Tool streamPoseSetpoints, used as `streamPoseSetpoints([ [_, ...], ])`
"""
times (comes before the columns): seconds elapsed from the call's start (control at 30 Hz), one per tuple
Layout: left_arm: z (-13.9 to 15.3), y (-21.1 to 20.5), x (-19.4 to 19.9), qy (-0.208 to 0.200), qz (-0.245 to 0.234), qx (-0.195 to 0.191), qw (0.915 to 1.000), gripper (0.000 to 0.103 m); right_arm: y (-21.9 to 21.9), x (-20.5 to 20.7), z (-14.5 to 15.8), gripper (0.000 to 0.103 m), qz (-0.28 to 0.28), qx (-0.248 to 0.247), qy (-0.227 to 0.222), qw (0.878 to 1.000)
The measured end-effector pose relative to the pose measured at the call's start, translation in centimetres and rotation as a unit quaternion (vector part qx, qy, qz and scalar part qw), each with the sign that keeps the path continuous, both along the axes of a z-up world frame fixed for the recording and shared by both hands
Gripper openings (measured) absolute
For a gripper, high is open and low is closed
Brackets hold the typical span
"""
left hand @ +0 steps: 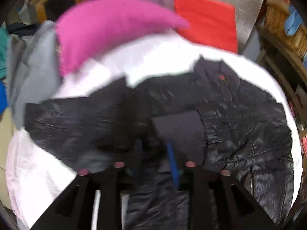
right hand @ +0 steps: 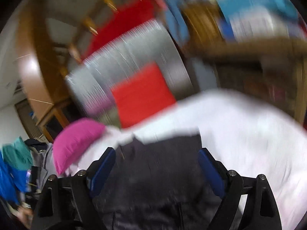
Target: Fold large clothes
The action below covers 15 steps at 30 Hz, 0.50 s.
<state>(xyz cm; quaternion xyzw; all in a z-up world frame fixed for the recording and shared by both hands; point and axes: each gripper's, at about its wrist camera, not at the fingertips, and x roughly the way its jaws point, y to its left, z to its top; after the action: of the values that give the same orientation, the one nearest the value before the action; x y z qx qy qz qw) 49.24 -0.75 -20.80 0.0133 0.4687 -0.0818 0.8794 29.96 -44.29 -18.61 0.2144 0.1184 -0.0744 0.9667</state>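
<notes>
A black quilted jacket (left hand: 249, 134) lies spread on a white sheet (left hand: 163, 65), its collar with a small orange label toward the far side. One sleeve is folded across the body, and its plain dark cuff (left hand: 178, 132) rests near the middle. My left gripper (left hand: 155, 153) hovers over the jacket just short of that cuff, jaws partly apart, with no cloth pinched that I can make out. In the blurred right wrist view, my right gripper (right hand: 157, 151) stands wide open above the jacket (right hand: 157, 182), its blue pads (right hand: 103, 170) clear of the fabric.
A pink pillow (left hand: 107, 26) and a red pillow (left hand: 207, 23) lie at the far side against a silvery headboard (left hand: 245, 3). A grey garment (left hand: 32, 72) is heaped at the left edge, with teal and blue clothes (right hand: 15, 159) beyond. Wicker and wooden furniture (left hand: 278, 26) stands at the right.
</notes>
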Motion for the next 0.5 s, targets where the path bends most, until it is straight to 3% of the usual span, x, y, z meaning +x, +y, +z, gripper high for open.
streamPoseSetpoints([
  [0.03,0.8,1.5,-0.6,-0.012,0.011,0.000,0.9999,0.058,0.6,-0.9,0.5,0.103,0.001,-0.015,-0.028,0.999],
  [0.1,2.6,6.0,-2.3,-0.042,0.053,0.003,0.9977,0.072,1.2,-1.9,0.7,0.103,0.009,-0.020,-0.069,0.997],
  [0.17,3.3,9.6,-2.9,-0.058,0.092,0.010,0.9940,0.074,1.2,-2.2,0.0,0.103,0.008,0.012,-0.082,0.997],
  [0.23,3.3,14.4,-3.6,-0.051,0.147,0.014,0.9877,0.079,0.5,-1.9,-0.9,0.103,-0.010,0.058,-0.066,0.996],
  [0.37,1.0,22.3,-3.4,-0.010,0.252,-0.049,0.9664,0.080,-1.8,-0.7,-2.2,0.103,-0.007,0.144,-0.027,0.989],
  [0.43,-0.4,25.1,-3.0,0.006,0.292,-0.084,0.9526,0.080,-2.8,-0.9,-2.6,0.103,-0.007,0.177,-0.048,0.983],
  [0.5,-2.1,26.3,-1.6,0.017,0.318,-0.118,0.9406,0.080,-2.7,-2.2,-1.9,0.103,-0.017,0.162,-0.086,0.983],
])
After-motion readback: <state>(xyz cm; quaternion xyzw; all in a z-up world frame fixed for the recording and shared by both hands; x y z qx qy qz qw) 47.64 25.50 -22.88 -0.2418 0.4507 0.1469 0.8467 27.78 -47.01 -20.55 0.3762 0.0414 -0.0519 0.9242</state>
